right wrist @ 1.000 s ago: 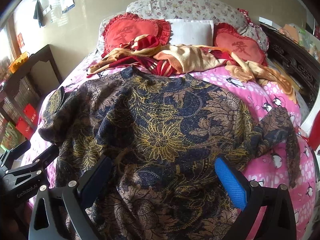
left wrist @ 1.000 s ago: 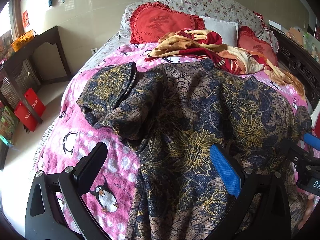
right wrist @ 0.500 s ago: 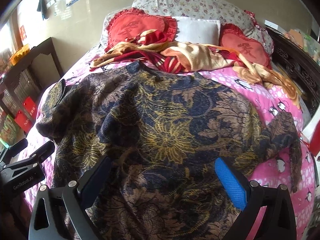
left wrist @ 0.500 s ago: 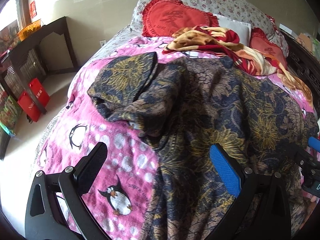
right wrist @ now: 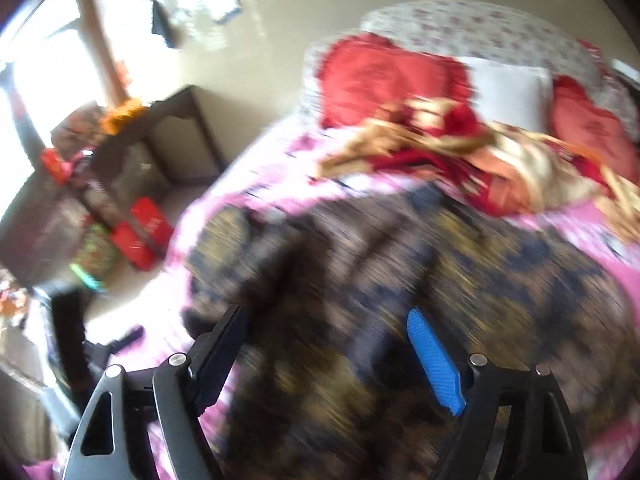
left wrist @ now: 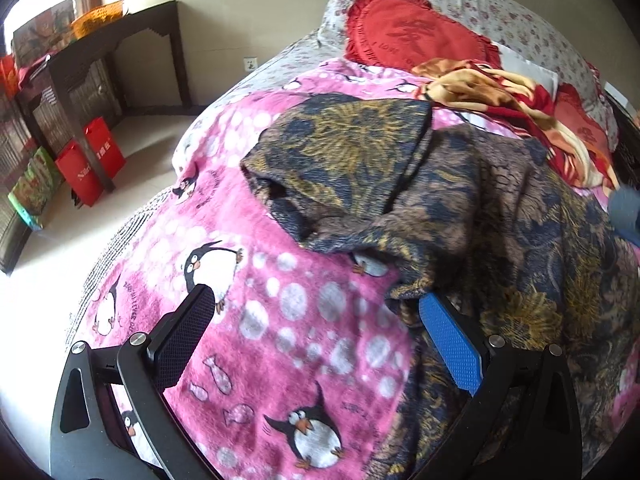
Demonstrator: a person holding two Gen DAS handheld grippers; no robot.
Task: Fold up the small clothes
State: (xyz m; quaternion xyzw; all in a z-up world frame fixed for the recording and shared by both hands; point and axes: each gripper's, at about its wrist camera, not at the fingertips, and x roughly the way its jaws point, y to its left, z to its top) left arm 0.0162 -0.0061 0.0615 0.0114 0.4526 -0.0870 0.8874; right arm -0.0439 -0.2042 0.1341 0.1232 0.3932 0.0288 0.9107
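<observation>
mostly motion-blurred rt view, floral top (right wrist: 400, 280) smeared, lower edge cut off

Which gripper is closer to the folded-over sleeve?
Left. The left gripper hangs over the pink blanket just below the sleeve; the right gripper, jaws closing, is over the shirt's body, further off.

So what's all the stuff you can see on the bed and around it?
floral top: one, navy, brown and gold, spread on the blanket, one sleeve crumpled.
penguin blanket: one, pink, covering the bed.
heart cushions: two, red, at the head of the bed.
floral pillow: one, pale, behind the cushions.
crumpled cloth: one, red and tan, beside the cushions.
gift bags: two, red, on the floor.
dark table: one, by the wall.
left gripper: jaws open, over the blanket.
right gripper: jaws closing, not gripping, over the top.
</observation>
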